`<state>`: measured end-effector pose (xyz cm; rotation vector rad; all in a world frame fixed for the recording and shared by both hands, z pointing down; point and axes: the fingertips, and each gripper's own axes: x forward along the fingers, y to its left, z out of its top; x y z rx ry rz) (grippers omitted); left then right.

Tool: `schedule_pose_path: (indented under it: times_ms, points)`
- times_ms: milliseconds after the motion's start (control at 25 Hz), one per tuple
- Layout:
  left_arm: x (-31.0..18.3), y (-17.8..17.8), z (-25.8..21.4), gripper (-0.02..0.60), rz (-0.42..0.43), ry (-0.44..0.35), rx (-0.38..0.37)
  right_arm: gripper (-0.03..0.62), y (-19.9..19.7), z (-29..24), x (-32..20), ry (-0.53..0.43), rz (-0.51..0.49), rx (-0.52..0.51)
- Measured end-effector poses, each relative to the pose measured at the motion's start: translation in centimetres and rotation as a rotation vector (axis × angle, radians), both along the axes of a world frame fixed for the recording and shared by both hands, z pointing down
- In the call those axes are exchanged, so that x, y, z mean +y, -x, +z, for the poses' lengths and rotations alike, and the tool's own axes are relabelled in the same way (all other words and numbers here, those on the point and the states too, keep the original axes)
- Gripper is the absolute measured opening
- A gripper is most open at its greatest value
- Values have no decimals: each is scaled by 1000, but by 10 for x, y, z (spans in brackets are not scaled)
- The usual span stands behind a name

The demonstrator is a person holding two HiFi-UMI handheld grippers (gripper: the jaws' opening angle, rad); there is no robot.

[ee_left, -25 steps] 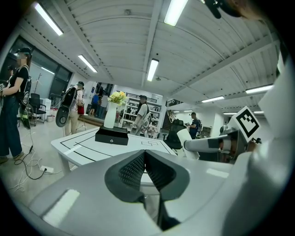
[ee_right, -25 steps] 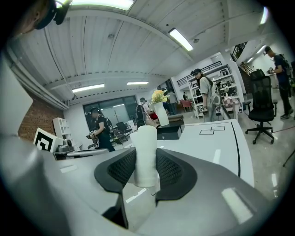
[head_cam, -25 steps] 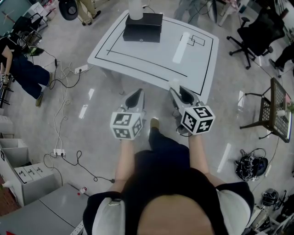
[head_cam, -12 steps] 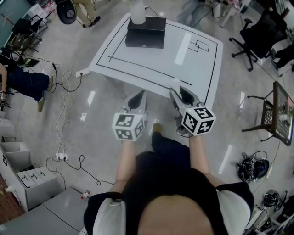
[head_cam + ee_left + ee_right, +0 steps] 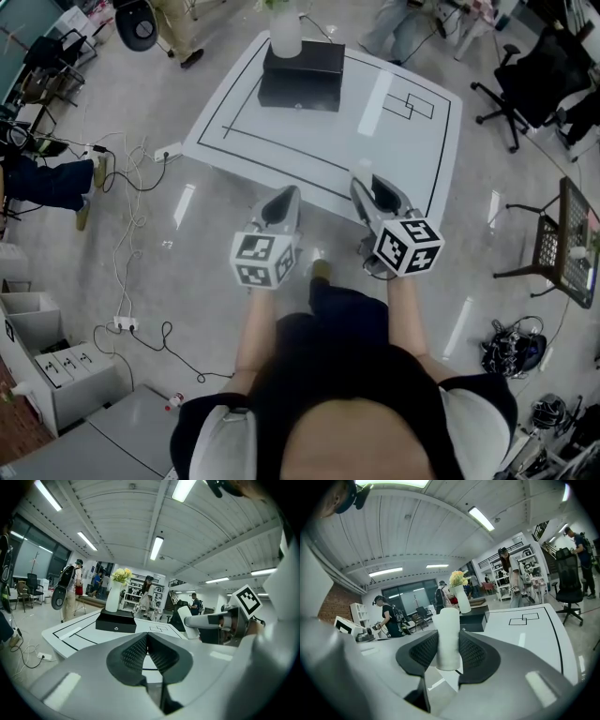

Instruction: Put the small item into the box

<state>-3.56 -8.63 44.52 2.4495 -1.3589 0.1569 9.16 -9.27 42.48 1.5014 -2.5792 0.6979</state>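
Observation:
A black box (image 5: 301, 74) stands at the far end of the white table (image 5: 403, 155), with a white vase (image 5: 285, 35) behind it. My right gripper (image 5: 362, 184) is shut on a small white cylinder (image 5: 448, 637), held upright between its pads, just short of the table's near edge. My left gripper (image 5: 285, 195) hangs beside it, shut with nothing in it; its pads meet at the tips (image 5: 147, 634). From the left gripper view the box (image 5: 116, 621) lies ahead across the table, and the right gripper view shows the box (image 5: 474, 620) beyond the cylinder.
Black lines and a small double-square mark (image 5: 409, 103) are drawn on the table. Cables and a power strip (image 5: 122, 323) lie on the floor at left. An office chair (image 5: 534, 80) and a dark side table (image 5: 562, 234) stand at right. Several people stand beyond the table.
Both grippers have moved forward toward the table's near edge, the right one still carrying the white cylinder. The table and box appear closer.

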Motion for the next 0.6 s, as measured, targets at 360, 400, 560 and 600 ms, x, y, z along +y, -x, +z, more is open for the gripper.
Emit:
schedule_pose_path:
  times_ms: [360, 400, 560, 600]
  points:
    - [-31, 7, 3, 9, -23, 8, 5, 137, 6, -1, -35, -3, -18, 3]
    - [-34, 7, 3, 8, -24, 8, 4, 137, 6, -1, -38, -3, -20, 2]
    - [-46, 8, 4, 9, -28, 5, 0, 137, 5, 1, -49, -5, -24, 2]
    - [-49, 7, 4, 8, -28, 3, 0, 137, 4, 2, -53, -6, -24, 2]
